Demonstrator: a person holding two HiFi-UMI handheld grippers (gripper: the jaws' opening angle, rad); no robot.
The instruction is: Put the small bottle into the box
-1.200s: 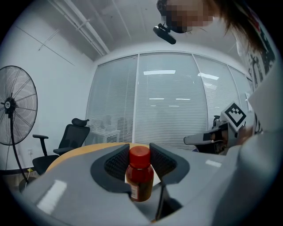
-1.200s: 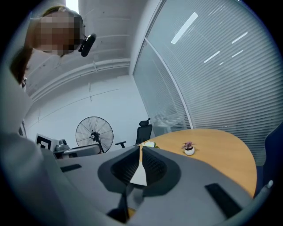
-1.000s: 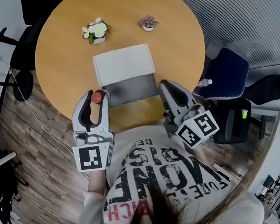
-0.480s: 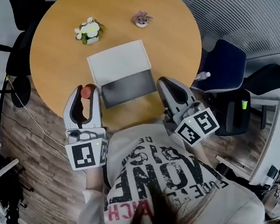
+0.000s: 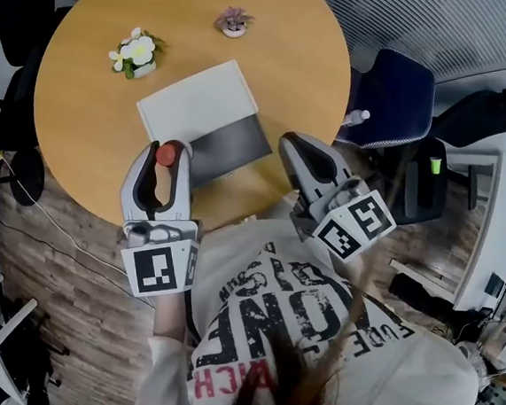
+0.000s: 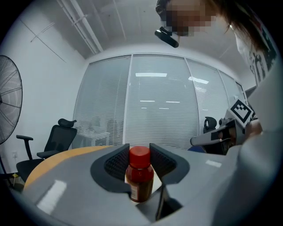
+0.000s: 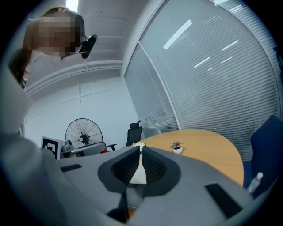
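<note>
The small bottle (image 5: 167,154), brown with a red cap (image 6: 140,154), stands upright between the jaws of my left gripper (image 5: 168,156), which is shut on it. That gripper hovers at the near left corner of the box (image 5: 227,146). The box is open, with a dark inside, and its white lid (image 5: 197,104) lies flat behind it on the round wooden table (image 5: 85,124). My right gripper (image 5: 296,151) hangs at the box's near right side, over the table's edge. Its pads (image 7: 152,165) meet at the tips with nothing between them.
Two small potted plants (image 5: 135,53) (image 5: 233,21) stand at the table's far side. A blue chair (image 5: 394,99) with a white bottle (image 5: 357,117) on it is at the right. Black chairs (image 5: 9,123) are at the left, and a floor fan (image 7: 84,132) stands beyond.
The head view has swung, so the table and box sit further up and left. The left gripper still holds the bottle by the box's near left corner. The right gripper has barely moved.
</note>
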